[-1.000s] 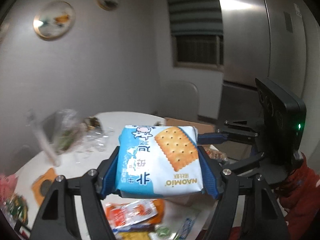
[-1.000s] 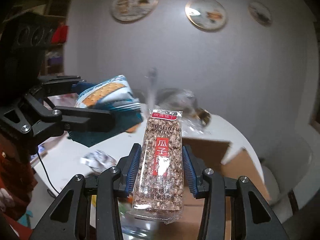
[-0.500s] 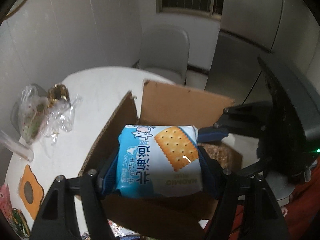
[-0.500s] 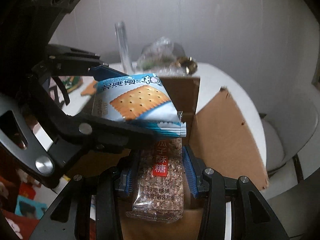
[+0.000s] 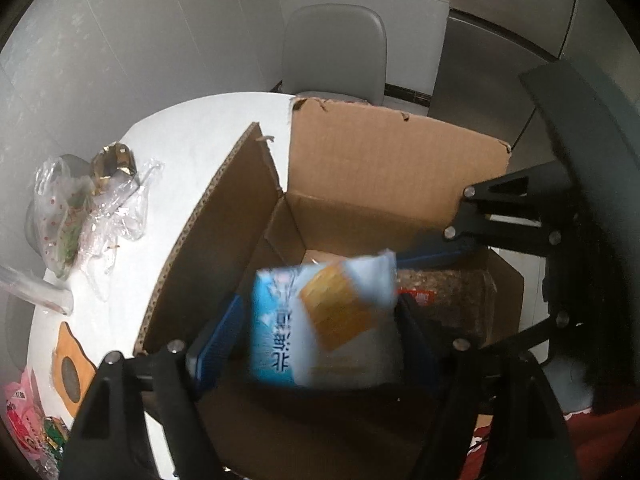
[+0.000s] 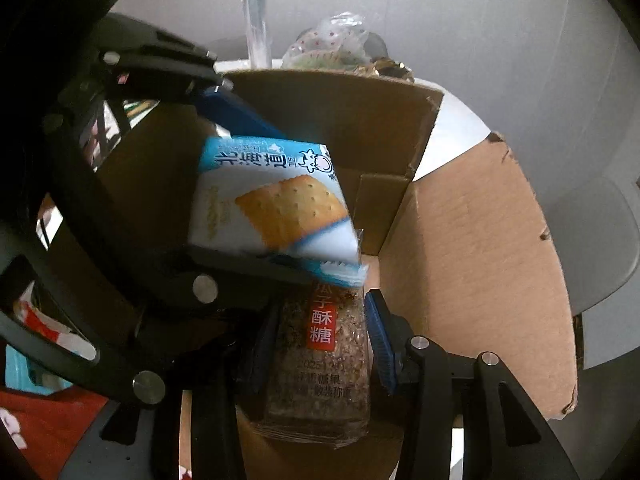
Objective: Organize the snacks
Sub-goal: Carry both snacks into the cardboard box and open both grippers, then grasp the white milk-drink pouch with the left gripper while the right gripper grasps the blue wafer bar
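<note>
Both claws over the open cardboard box (image 5: 392, 168), centre of both frames, pointing steeply down into it.

Left claw (image 5: 320, 332): jaws just been opening, gaps visible between blue pads and the cracker pack (image 5: 324, 320). Pack blurred and tilted in the left view, looks released and dropping, not gripped. In the right view the same cracker pack (image 6: 276, 208) sits mid-frame, above and partly covering the seed bar (image 6: 320, 360).

Right claw (image 6: 320, 344): narrow opening, pads clamped on the seed bar, upright, lower centre of frame. Bar's far end also seen in the left view, right of centre, low inside the box.

Risks, judged from here:
- Pack falling skewed, could land on the bar or on the right claw and hang up instead of lying flat on the box floor.
- Claws crowded in one opening; linkages overlapping in both views, collision likely if either swings sideways on the way out.
- Bar let go while the pack lies across it: stacked crooked, or wrapper snagged on a pad.
- Front wall close below the left fingers; a dip could catch the cardboard and shove the box along the white surface (image 5: 208, 136).
- Plastic bags (image 5: 80, 216), left edge of frame, well apart. No issue.
</note>
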A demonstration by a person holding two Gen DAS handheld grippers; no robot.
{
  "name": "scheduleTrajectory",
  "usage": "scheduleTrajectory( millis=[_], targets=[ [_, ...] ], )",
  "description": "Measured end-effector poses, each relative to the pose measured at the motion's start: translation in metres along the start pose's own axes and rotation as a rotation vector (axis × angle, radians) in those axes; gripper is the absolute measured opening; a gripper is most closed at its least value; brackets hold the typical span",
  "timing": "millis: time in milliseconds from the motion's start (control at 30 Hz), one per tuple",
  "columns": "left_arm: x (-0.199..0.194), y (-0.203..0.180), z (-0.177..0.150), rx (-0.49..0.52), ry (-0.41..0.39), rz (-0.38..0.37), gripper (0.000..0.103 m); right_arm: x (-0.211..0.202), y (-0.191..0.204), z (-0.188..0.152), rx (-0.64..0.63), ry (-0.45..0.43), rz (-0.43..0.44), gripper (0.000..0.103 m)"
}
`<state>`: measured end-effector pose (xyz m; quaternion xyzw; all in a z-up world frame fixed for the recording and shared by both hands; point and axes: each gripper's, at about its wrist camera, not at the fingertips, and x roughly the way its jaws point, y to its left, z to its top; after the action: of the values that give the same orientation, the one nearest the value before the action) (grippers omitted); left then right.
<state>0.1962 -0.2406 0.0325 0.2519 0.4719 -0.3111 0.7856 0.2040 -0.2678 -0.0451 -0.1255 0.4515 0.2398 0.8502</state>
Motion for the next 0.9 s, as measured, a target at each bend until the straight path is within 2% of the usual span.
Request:
scheduleTrajectory(
  millis=[200,367,433,533,600,700,800,900],
  targets=[
    [-0.006,0.002,-0.003,-0.002,-0.013,0.008,0.078,0.0,0.002,-0.004,0.0,0.024,-0.005,0.039],
    [-0.049,0.009,-0.012,-0.017,-0.131,0.014,0.079,-0.017,0.004,-0.004,0.011,0.009,-0.035,0.039],
    [-0.071,0.014,-0.019,-0.036,-0.18,0.017,0.08,-0.035,0.008,-0.005,0.017,-0.026,-0.046,0.039],
    [-0.114,0.024,-0.042,-0.074,-0.277,0.04,0.084,-0.065,0.019,-0.006,0.014,-0.106,-0.072,0.042],
    [-0.137,0.031,-0.06,-0.098,-0.327,0.07,0.087,-0.083,0.03,-0.003,0.006,-0.169,-0.076,0.052],
    [-0.163,0.042,-0.09,-0.137,-0.381,0.108,0.088,-0.113,0.058,-0.004,-0.038,-0.257,-0.065,0.053],
    [-0.178,0.056,-0.127,-0.194,-0.414,0.178,0.095,-0.125,0.093,0.0,-0.091,-0.314,-0.02,0.055],
    [-0.179,0.07,-0.163,-0.254,-0.414,0.223,0.096,-0.123,0.124,0.003,-0.151,-0.338,0.012,0.057]
  ],
)
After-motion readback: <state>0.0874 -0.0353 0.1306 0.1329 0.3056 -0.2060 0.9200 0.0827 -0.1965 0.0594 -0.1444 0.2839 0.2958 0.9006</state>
